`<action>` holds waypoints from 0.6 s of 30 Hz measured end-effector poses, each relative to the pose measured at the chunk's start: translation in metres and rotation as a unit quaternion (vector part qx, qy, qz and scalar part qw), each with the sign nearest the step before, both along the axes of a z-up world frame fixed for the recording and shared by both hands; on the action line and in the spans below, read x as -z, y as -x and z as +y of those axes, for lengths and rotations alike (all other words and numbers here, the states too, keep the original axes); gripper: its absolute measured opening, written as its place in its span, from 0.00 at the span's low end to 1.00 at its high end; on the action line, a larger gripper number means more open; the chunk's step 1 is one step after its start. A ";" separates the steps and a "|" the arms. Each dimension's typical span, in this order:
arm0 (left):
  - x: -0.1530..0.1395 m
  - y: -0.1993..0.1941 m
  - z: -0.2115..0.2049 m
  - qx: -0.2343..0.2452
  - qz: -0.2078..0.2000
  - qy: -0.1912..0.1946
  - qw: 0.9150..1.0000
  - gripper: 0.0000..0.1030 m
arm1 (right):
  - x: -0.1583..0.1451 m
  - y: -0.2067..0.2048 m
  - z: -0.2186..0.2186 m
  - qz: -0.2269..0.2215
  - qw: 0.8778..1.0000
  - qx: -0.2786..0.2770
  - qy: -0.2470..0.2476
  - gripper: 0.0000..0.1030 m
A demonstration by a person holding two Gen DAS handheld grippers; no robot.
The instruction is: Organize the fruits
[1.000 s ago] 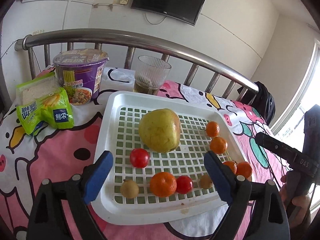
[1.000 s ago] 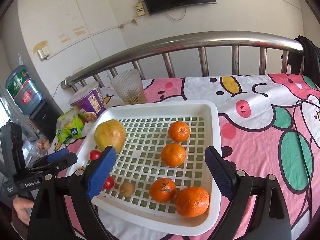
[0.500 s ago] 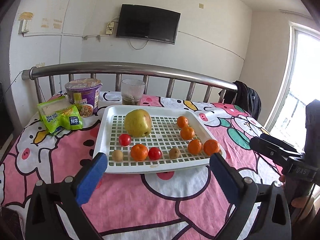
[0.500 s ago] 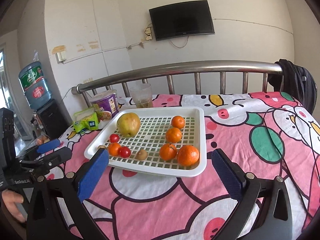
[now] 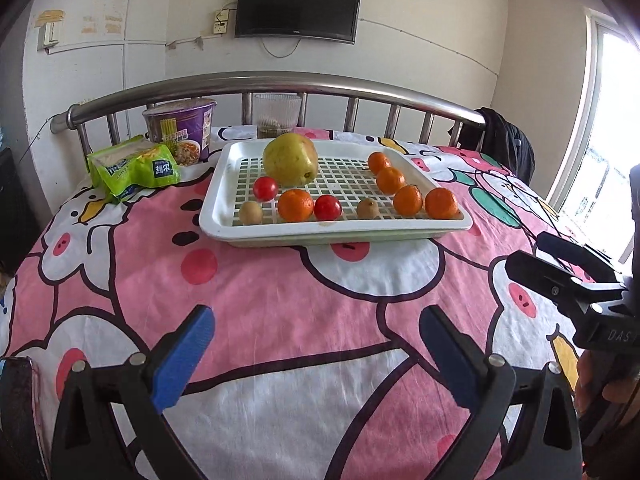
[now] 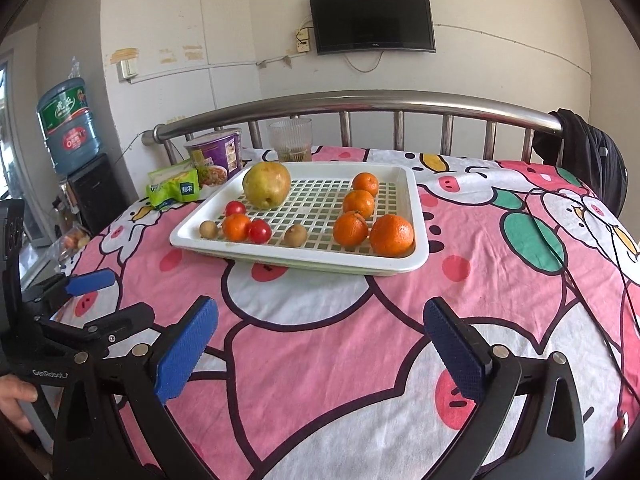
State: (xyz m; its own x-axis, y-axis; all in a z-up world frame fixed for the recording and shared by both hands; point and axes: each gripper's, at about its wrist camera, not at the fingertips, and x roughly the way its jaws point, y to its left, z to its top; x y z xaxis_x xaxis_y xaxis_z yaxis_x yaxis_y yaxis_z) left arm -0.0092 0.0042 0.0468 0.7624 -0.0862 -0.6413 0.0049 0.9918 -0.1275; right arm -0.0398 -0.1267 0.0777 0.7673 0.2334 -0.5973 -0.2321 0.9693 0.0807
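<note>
A white slotted tray lies on the pink cartoon bedsheet. In it are a large yellow-green pear, several oranges along the right side, one orange at front left, two red tomatoes and two small brown fruits. My left gripper is open and empty, well short of the tray. My right gripper is open and empty too, also short of the tray. Each gripper shows at the edge of the other's view.
A purple instant-noodle cup, a green snack packet and a clear glass stand at the back by the steel bed rail. A black bag hangs at the right. A water jug stands left of the bed.
Both grippers have pulled back and away from the tray, which now looks smaller and farther. Both stay open. The fruits have not moved.
</note>
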 end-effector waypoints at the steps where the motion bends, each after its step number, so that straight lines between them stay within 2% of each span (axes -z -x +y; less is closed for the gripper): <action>1: 0.003 0.000 0.000 0.001 0.004 0.002 1.000 1.00 | 0.004 -0.001 0.002 0.006 1.000 0.000 0.004 1.00; 6: 0.013 -0.002 -0.002 -0.002 0.022 -0.010 1.000 1.00 | 0.018 -0.004 0.004 0.025 1.000 0.005 0.011 1.00; 12: 0.029 -0.012 -0.002 -0.007 0.063 -0.008 0.998 1.00 | 0.038 -0.013 0.003 0.065 0.998 0.015 0.023 1.00; 18: 0.035 -0.016 -0.006 -0.008 0.078 -0.023 0.997 1.00 | 0.047 -0.017 0.006 0.085 0.995 0.020 0.039 1.00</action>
State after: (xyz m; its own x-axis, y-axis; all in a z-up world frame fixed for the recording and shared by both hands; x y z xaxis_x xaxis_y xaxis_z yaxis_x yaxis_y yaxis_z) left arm 0.0073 -0.0018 0.0121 0.6544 -0.0428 -0.7549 -0.0264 0.9965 -0.0794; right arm -0.0230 -0.1210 0.0307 0.6612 0.1513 -0.7348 -0.1818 0.9826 0.0387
